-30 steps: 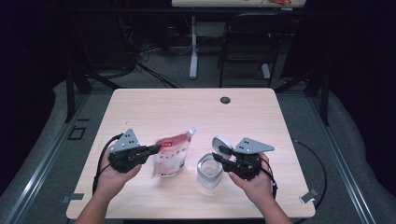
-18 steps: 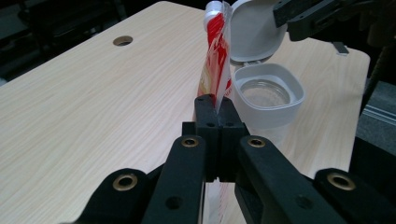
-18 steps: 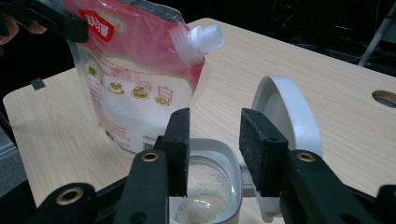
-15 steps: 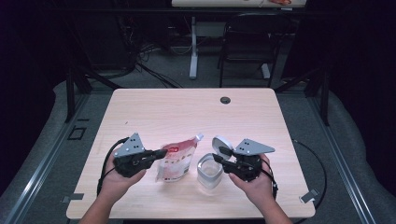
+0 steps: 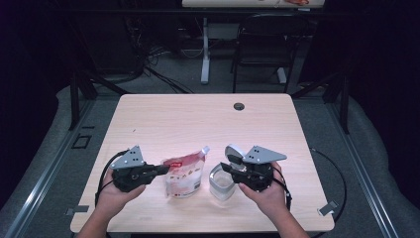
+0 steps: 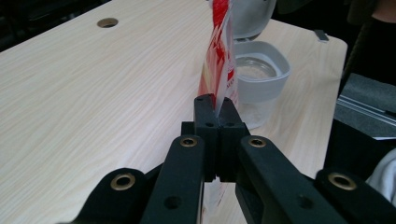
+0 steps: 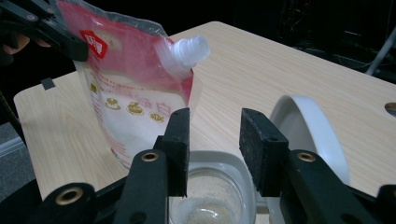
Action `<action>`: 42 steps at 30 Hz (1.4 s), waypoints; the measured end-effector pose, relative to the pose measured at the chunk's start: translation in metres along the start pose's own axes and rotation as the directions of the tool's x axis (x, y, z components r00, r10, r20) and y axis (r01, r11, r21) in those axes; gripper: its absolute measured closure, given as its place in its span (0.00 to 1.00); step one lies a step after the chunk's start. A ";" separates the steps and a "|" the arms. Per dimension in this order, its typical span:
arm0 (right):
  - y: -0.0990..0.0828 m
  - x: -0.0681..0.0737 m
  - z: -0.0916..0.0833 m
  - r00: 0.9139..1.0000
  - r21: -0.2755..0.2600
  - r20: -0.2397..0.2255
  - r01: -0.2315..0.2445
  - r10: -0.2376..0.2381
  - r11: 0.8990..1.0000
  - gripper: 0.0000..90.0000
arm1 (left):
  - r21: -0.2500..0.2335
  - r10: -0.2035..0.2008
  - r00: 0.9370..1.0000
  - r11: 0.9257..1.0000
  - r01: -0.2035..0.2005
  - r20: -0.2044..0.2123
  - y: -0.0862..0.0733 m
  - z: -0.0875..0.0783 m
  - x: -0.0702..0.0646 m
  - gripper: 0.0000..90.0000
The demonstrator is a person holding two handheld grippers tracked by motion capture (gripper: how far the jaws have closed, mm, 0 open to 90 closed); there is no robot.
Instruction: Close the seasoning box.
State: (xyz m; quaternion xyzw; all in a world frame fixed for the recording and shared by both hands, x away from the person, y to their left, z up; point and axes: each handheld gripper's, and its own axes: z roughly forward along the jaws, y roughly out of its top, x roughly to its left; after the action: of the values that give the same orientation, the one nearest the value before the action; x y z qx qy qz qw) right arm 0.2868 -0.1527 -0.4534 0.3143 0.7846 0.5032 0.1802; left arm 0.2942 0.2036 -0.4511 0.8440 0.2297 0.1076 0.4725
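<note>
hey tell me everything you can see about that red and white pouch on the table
The pouch is a soft, glossy plastic stand-up bag, red at the top and white below, with small printed pictures and a white spout at one upper corner. It seems to stand upright on the wooden table, beside a clear container whose lid is flipped open. The left claw is shut on its edge, away from the spout. Its contents can't be made out.
</note>
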 end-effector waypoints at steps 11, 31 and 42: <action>0.018 0.011 0.035 0.995 0.013 -0.094 0.035 -0.034 0.999 0.62 | 0.003 -0.025 0.999 1.000 0.025 -0.023 -0.010 -0.008 0.009 0.97; 0.029 0.024 0.060 0.990 0.023 -0.115 0.080 -0.077 0.997 0.69 | -0.011 -0.038 0.999 0.999 0.038 -0.022 -0.011 -0.007 0.013 1.00; 0.023 0.032 0.040 0.990 0.029 -0.103 0.103 -0.100 0.994 0.78 | -0.014 -0.043 0.998 0.999 0.042 -0.038 -0.008 0.002 0.013 1.00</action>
State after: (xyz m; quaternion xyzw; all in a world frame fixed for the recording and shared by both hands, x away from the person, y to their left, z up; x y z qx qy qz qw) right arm 0.2945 -0.0970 -0.4491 0.2511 0.8163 0.4950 0.1600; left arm 0.3044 0.2125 -0.4592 0.8336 0.2559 0.1151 0.4759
